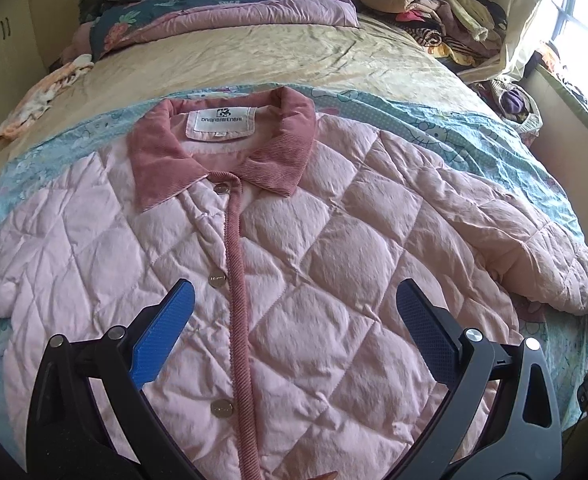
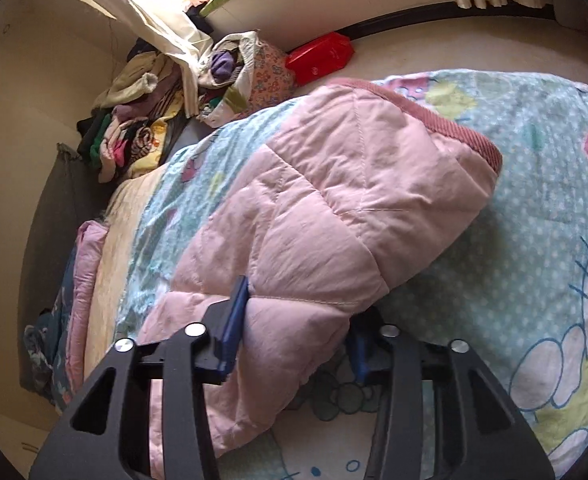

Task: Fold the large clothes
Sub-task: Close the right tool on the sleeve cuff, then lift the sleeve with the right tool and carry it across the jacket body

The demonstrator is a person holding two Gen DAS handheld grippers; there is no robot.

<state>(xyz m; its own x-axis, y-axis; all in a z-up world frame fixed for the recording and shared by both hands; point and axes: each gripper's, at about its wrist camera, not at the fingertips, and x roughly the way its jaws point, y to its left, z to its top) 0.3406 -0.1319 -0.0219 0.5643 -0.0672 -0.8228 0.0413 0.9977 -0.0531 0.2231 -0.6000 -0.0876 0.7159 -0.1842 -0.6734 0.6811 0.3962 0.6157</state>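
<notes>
A pink quilted jacket (image 1: 314, 240) with a darker pink corduroy collar (image 1: 221, 152) lies face up and buttoned on a light blue cartoon sheet (image 1: 474, 128). My left gripper (image 1: 294, 312) is open and empty, hovering over the jacket's chest by the button placket. In the right wrist view the jacket's sleeve (image 2: 334, 200) lies on the sheet (image 2: 534, 240), its corduroy cuff (image 2: 466, 132) at the far end. My right gripper (image 2: 298, 328) has its blue fingers (image 2: 235, 320) on either side of the sleeve's bulk near the shoulder end, pressing into the padding.
A folded floral quilt (image 1: 221, 8) lies at the bed's head. A pile of loose clothes (image 1: 434, 12) sits at the far right by the window. A small cloth (image 1: 41, 96) lies at the bed's left edge. A red box (image 2: 320, 58) is on the floor beside the bed.
</notes>
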